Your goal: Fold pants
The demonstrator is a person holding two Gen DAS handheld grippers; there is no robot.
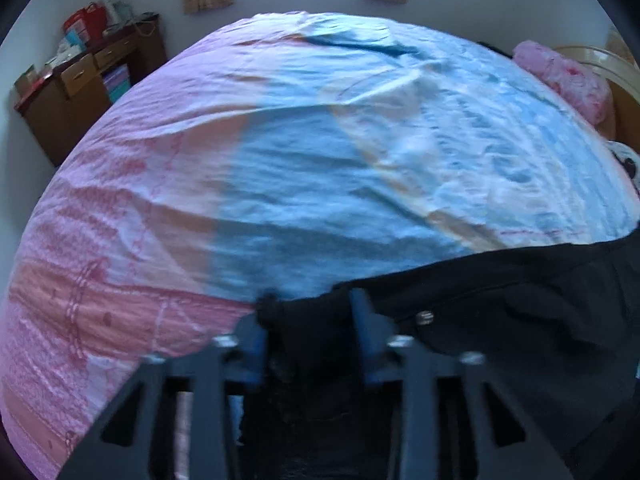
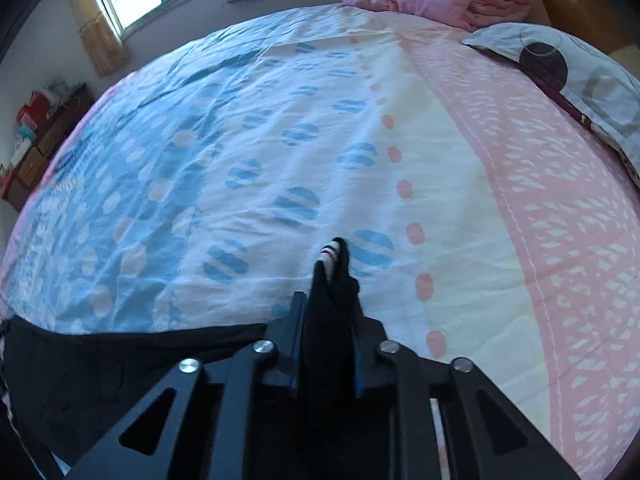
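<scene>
Pretty early on, we'd say: no fold made yet, and we've only got hold of one edge. The black pants [image 1: 500, 312] lie along the bottom of both views on the bed [image 1: 280, 140], dark and limp, with a small rivet showing. Our right gripper [image 2: 328, 320] has its jaws clamped on a bunched-up bit with a striped tag. The left gripper [image 1: 312, 320] has its jaws narrowed around the fabric, but we can't tell if they're pinching yet.
</scene>
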